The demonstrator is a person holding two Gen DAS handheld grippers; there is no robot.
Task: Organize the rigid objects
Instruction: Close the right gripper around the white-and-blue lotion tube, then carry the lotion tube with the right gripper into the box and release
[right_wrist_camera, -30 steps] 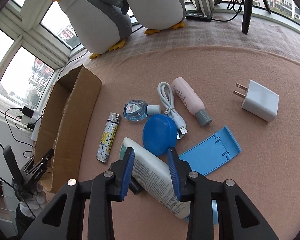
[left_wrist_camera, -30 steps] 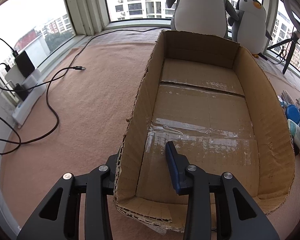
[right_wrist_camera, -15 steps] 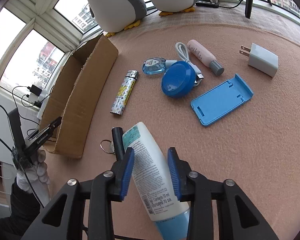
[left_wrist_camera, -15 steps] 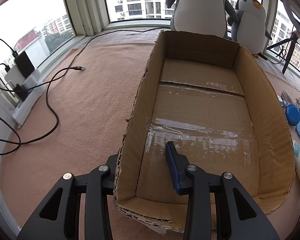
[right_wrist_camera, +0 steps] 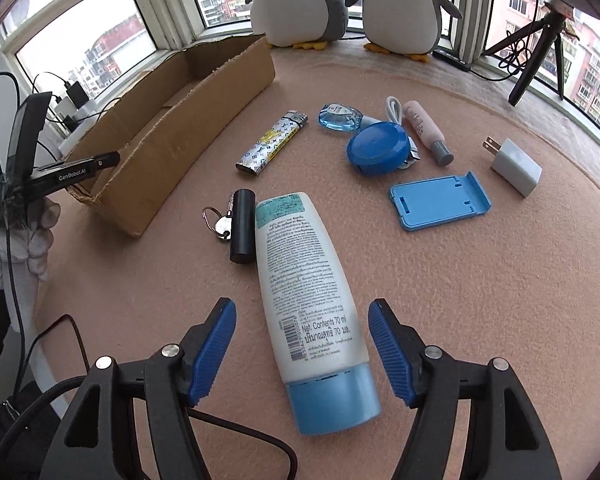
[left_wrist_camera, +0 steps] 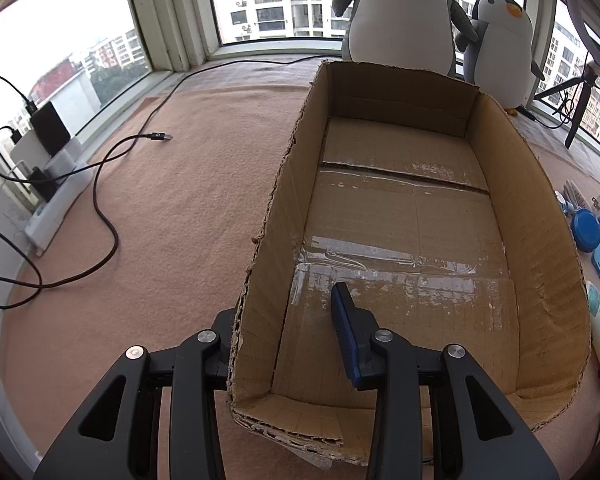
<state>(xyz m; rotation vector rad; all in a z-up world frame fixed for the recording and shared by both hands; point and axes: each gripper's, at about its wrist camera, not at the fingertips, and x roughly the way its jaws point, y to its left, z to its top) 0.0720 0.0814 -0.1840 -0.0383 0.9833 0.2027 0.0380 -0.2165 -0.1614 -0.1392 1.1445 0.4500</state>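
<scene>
The cardboard box (left_wrist_camera: 412, 216) has nothing inside it, so the tidying has hardly begun and everything is left to put away, I think. The left gripper (left_wrist_camera: 288, 332) pinches the box's near left wall, one finger outside and one inside, clamped on the cardboard to keep it from sliding. The right gripper (right_wrist_camera: 302, 350) hangs over the lotion bottle (right_wrist_camera: 304, 284), which lies flat on the pink carpet (right_wrist_camera: 480, 300) just beside the box. Its jaws are opening, with the bottle between them, and the blue pads do not touch it (there is carpet showing on both sides). Now the counting. On the carpet near the box I see one lotion bottle, one black tube (right_wrist_camera: 243, 224) touching the bottle's side, one key on a ring (right_wrist_camera: 220, 224), one lighter (right_wrist_camera: 272, 146), one small clear blue bottle (right_wrist_camera: 338, 118), one round blue case (right_wrist_camera: 378, 148), one white cable (right_wrist_camera: 396, 110) partly under that case, one pink tube (right_wrist_camera: 422, 128), one white plug (right_wrist_camera: 514, 166) and one flat blue stand (right_wrist_camera: 438, 202). That makes ten things waiting. Two toy penguins (right_wrist_camera: 300, 0) stand by the window.
</scene>
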